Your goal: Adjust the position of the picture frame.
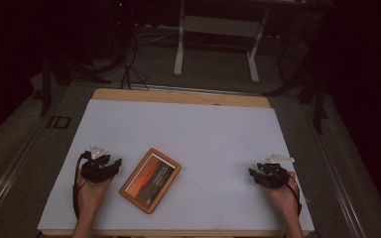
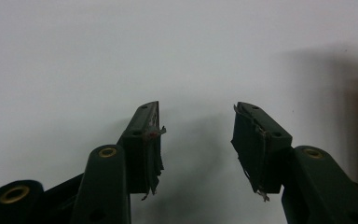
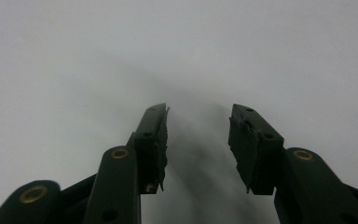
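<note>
Fingers of the left gripper stand apart with nothing between them, and those of the right gripper likewise gape over bare sheet. Nearest the left one lies a picture frame, wooden-edged with an orange sunset print, flat and turned at a slant on the white sheet, just beside that gripper and well apart from the right one. Both hands rest near the table's near edge. Beyond the table a white stand rises from the dark floor.

White-topped table, framed picture on it
</note>
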The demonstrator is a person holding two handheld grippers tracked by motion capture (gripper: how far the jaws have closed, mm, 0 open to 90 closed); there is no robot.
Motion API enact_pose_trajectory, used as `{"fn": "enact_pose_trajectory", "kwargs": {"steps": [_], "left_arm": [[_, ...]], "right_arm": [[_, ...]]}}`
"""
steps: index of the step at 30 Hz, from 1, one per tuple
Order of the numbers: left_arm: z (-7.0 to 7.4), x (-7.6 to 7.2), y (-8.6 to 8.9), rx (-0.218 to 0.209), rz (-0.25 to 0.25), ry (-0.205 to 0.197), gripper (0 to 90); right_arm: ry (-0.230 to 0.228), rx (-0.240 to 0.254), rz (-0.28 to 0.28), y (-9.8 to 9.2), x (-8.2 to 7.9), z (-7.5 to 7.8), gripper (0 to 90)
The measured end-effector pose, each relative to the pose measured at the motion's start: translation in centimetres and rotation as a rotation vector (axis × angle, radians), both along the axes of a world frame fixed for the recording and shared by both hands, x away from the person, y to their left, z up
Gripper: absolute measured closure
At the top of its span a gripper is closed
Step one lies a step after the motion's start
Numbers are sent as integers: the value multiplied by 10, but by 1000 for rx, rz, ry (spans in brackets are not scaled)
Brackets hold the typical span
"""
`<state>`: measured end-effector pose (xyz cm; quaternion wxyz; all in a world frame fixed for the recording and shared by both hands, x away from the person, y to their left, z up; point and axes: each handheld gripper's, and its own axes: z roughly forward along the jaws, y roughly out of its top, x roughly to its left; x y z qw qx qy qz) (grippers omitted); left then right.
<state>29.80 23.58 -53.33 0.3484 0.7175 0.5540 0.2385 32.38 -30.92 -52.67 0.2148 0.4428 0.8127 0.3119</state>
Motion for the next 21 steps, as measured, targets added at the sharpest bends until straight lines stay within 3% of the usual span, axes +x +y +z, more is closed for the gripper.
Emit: {"fn": "enact_pose_trajectory", "kwargs": {"steps": [7,15,21], "left_arm": [[4,-3,0,-29,-58,-21,511],[14,-5,-4,-50,-111,-53,500],[28,-2,-7,-65,-183,-66,517]], "right_arm": [[16,12,47,17,-5,0,589],[35,121,106,41,-16,7,595],[43,143,181,71,-21,14,560]]}}
